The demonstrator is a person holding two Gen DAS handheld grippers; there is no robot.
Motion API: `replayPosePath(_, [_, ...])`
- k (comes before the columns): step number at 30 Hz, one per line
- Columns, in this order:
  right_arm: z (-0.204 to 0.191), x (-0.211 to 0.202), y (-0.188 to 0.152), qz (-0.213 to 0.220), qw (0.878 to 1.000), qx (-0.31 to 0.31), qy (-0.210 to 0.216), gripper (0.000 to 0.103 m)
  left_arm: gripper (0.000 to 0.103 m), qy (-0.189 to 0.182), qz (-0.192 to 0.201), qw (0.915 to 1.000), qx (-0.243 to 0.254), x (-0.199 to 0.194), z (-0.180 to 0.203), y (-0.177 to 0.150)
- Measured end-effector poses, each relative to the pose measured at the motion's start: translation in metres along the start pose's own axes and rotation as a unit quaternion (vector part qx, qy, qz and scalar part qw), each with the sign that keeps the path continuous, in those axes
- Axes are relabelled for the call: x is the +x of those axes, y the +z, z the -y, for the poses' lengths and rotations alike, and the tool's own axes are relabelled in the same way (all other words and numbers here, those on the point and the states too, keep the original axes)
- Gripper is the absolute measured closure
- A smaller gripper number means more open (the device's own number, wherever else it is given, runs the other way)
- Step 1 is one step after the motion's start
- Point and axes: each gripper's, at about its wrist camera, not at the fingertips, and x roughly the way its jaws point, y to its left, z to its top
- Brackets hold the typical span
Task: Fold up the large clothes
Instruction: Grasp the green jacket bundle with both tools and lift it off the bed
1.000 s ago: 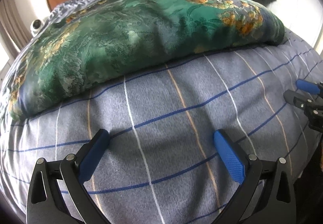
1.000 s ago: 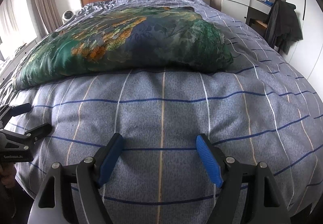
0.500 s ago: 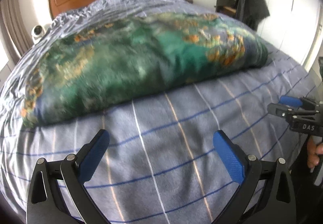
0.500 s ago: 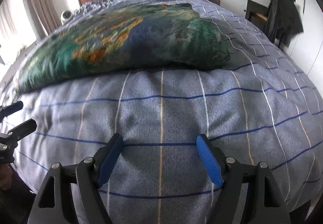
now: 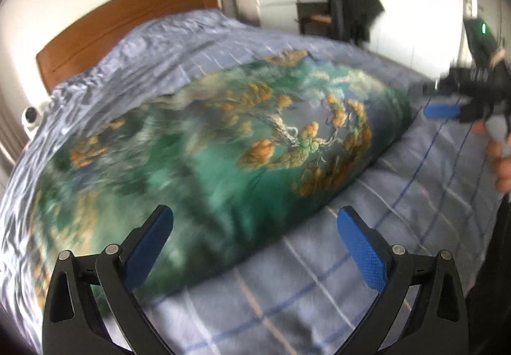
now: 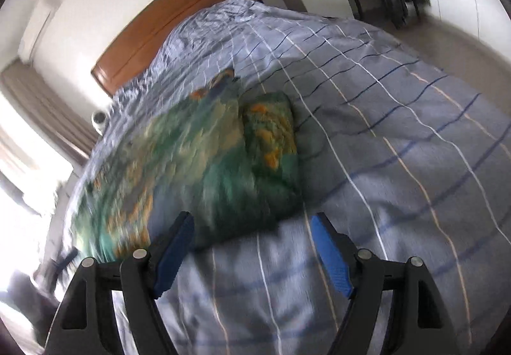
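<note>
Two grippers up over the bed [image 5: 415, 195], both empty. My left gripper [image 5: 255, 246] stands wide open. My right gripper [image 6: 252, 249] is opening, nothing between its jaws. Green flowered garment [image 5: 223, 144] lies folded on the checked cover, at twelve o'clock from my left gripper, eleven from my right.

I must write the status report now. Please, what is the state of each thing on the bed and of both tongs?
Green floral cloth: folded into a thick bundle, lying on the bed, held by nothing.
Striped bedcover: spread over the bed, wrinkled near the headboard.
Left tongs: open, empty.
Right tongs: opening, nothing between them.
</note>
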Motion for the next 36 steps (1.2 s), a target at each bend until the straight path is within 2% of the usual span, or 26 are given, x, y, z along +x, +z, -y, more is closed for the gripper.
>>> replayPosePath(2, [0.002,0.012,0.010,-0.007,1.000,0.019,0.017,0.022,0.001,-0.008,-0.046,0.9989,0.005,0.026,0.001,-0.001])
replayPosePath(3, [0.002,0.018,0.014,-0.012,0.999,0.025,0.024,0.021,0.001,-0.007,-0.055,0.9984,0.011,0.034,0.001,-0.002])
replayPosePath(5, [0.002,0.032,0.017,-0.022,0.999,0.033,0.035,0.019,0.000,0.000,-0.059,0.9978,0.030,0.038,0.004,-0.006])
replayPosePath(6, [0.000,0.038,0.019,-0.023,0.999,0.034,0.032,0.010,0.000,0.003,-0.059,0.9974,0.041,0.037,0.006,-0.008])
replayPosePath(8, [-0.003,0.051,0.023,-0.019,0.999,0.037,0.031,0.003,0.000,-0.001,-0.061,0.9968,0.051,0.033,0.006,-0.010])
replayPosePath(10, [-0.004,0.062,0.024,-0.021,0.998,0.049,0.020,0.003,0.001,-0.015,-0.067,0.9967,0.043,0.024,-0.001,-0.009])
replayPosePath(11, [-0.003,0.065,0.026,-0.020,0.998,0.055,0.015,0.010,0.001,-0.025,-0.067,0.9969,0.033,0.017,-0.006,-0.008])
replayPosePath(12, [-0.002,0.065,0.026,-0.015,0.998,0.066,0.005,0.030,0.001,-0.035,-0.067,0.9969,0.021,0.009,-0.013,-0.004])
replayPosePath(14, [0.004,0.062,0.024,-0.017,0.997,0.077,0.001,0.050,0.001,-0.048,-0.064,0.9968,-0.003,-0.006,-0.026,0.006])
replayPosePath(15, [0.007,0.060,0.024,-0.016,0.996,0.082,0.014,0.057,0.001,-0.051,-0.057,0.9970,-0.014,-0.015,-0.034,0.014])
replayPosePath(18, [0.004,0.046,0.022,-0.006,0.997,0.068,0.033,0.066,0.001,-0.071,-0.032,0.9959,-0.046,-0.035,-0.051,0.042])
replayPosePath(20, [-0.010,0.030,0.021,0.018,0.998,0.037,0.040,0.069,0.001,-0.100,-0.025,0.9926,-0.063,-0.042,-0.059,0.067])
replayPosePath(24, [-0.053,-0.004,0.023,0.067,0.996,-0.043,0.049,0.070,0.001,-0.154,-0.033,0.9851,-0.068,-0.037,-0.054,0.117])
replayPosePath(27, [-0.080,-0.019,0.021,0.088,0.991,-0.080,0.054,0.071,0.001,-0.202,-0.062,0.9755,-0.063,-0.026,-0.043,0.150])
replayPosePath(30, [-0.110,-0.030,0.016,0.107,0.985,-0.126,0.058,0.071,0.001,-0.232,-0.090,0.9673,-0.050,-0.014,-0.032,0.170])
replayPosePath(32, [-0.133,-0.034,0.009,0.115,0.978,-0.164,0.056,0.071,0.001,-0.233,-0.105,0.9658,-0.043,-0.009,-0.027,0.181])
replayPosePath(34, [-0.157,-0.036,0.000,0.120,0.969,-0.211,0.049,0.071,0.001,-0.220,-0.116,0.9680,-0.035,-0.004,-0.023,0.191])
replayPosePath(36, [-0.180,-0.037,-0.014,0.125,0.957,-0.257,0.043,0.071,0.001,-0.191,-0.128,0.9730,-0.020,-0.003,-0.020,0.193])
